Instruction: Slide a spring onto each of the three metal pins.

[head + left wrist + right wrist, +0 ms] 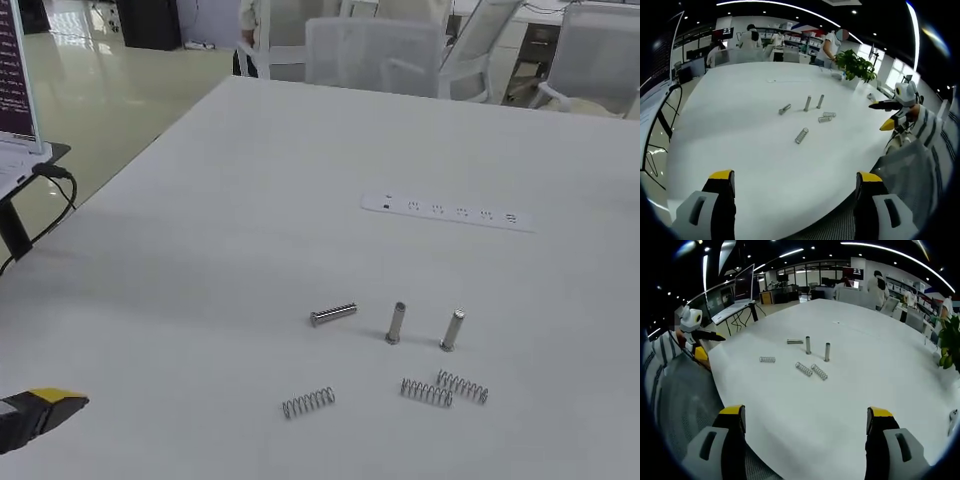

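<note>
Left tongs [795,176] and right tongs [806,411] gape wide, empty, above a white table [250,200] in an office.

On the white tabletop [200,220], a lying silver metal pin [333,314] sits left of two upright silver pins [396,323] [452,330], with a lone coiled wire spring [308,402] and two paired springs [426,392] [462,387] nearer, a flat white power strip [447,212] beyond, and the yellow-tipped left gripper [45,405] at the lower-left edge.

My white table [300,150] carries a power strip [447,212] toward two o'clock. Mesh chairs [375,55] stand at twelve, a laptop [10,80] with its black cable [55,172] at ten, beyond the table's edge.
</note>
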